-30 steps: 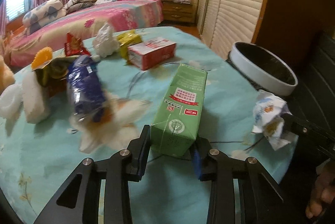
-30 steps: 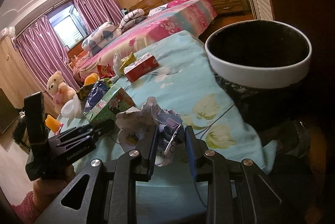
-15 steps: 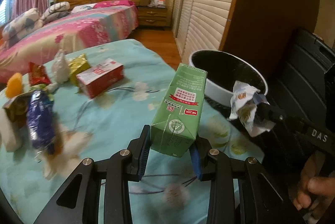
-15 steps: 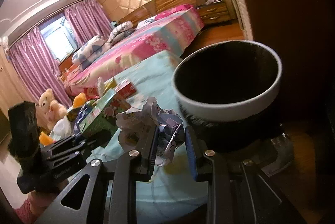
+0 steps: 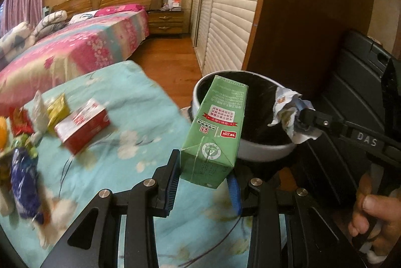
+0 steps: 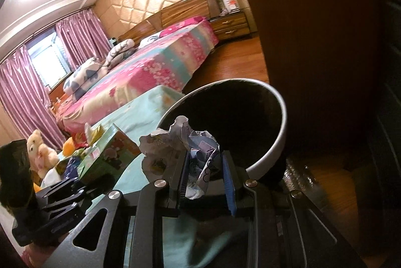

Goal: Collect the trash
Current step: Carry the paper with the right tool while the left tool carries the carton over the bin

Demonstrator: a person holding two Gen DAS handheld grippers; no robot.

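green carton [image 5: 214, 135] pinched in left gripper [image 5: 204, 184] at frame centre, crumpled paper [image 6: 185, 150] clamped by right gripper [image 6: 205, 180], white-rimmed bin [image 5: 263, 154] just behind both, red box [image 5: 82, 126] on teal cloth [image 5: 140, 102] at left

A: Any lettering you can read?
B: "DAS", in pale capitals on the black right gripper [image 5: 304, 117], seen from the left wrist.
A: And the green carton [image 5: 215, 132]?
B: Printed panels, a red band and a round emblem, but its characters are too small to read.
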